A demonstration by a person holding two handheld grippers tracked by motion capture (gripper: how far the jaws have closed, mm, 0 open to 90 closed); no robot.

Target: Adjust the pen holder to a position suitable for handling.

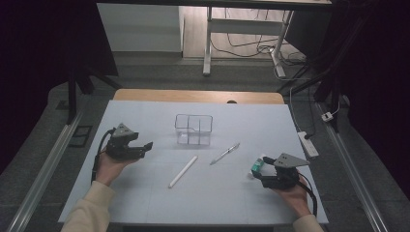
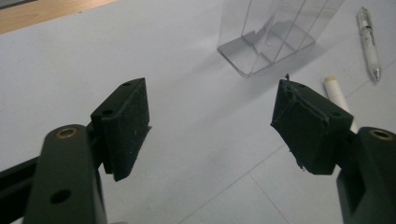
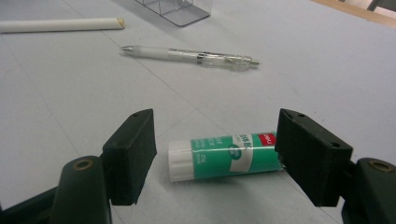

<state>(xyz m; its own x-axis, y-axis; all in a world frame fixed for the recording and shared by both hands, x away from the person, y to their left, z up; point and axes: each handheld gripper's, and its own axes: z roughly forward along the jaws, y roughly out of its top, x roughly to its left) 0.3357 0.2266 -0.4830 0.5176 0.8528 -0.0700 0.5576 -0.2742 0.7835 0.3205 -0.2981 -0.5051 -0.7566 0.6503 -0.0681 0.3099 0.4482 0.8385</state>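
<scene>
While the right gripper (image 3: 215, 154) stands apart around the glue stick (image 3: 224, 156) on the surface (image 1: 145, 193), the left gripper (image 2: 210, 126) stands apart, empty.

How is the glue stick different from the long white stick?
The glue stick is short and fat; the white stick is long and thin. The glue stick has a green label with red at one end and a white cap; the white stick is plain white. The glue stick lies between the right gripper's open jaws; the white stick lies out in the middle of the table. Both lie flat on the table.
</scene>
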